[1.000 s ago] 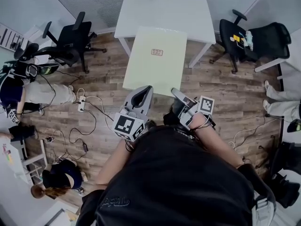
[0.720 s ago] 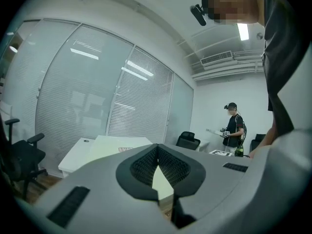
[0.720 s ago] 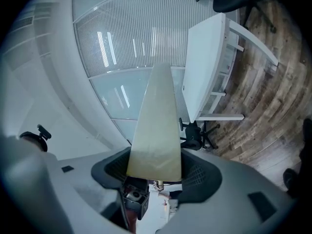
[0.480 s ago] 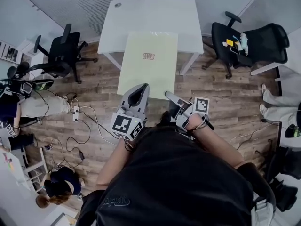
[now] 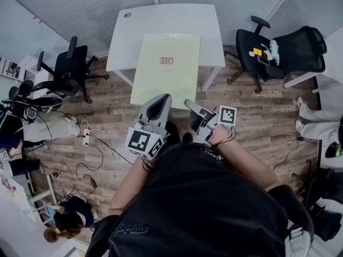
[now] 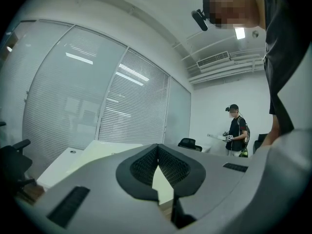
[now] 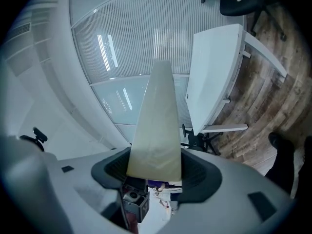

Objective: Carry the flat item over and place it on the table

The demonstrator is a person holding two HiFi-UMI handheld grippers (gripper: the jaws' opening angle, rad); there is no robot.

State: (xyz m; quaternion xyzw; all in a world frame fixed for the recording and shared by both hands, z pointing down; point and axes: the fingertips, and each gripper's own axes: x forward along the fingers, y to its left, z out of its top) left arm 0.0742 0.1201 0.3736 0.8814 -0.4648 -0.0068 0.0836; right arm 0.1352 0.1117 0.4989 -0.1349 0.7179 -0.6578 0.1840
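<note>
A large pale yellow-green flat board (image 5: 167, 68) with a small reddish label is held out in front of me. Its far half lies over the white table (image 5: 128, 33); whether it touches the top I cannot tell. My left gripper (image 5: 156, 107) is shut on the board's near edge at the left, and my right gripper (image 5: 193, 107) is shut on the same edge at the right. In the right gripper view the board (image 7: 158, 116) runs away from the shut jaws of that gripper (image 7: 155, 168) toward the table (image 7: 214, 77). In the left gripper view the gripper (image 6: 157, 155) clamps the board (image 6: 163, 186).
Black office chairs stand left of the table (image 5: 68, 63) and at its right (image 5: 258, 42), with another (image 5: 306, 44) further right. Cables and a power strip (image 5: 86, 138) lie on the wooden floor. People (image 5: 24, 125) are at the left; a person (image 6: 237, 130) stands across the room.
The board and both grippers have moved forward toward the table, so the board's far end now reaches further over the tabletop. Both grips are unchanged.
</note>
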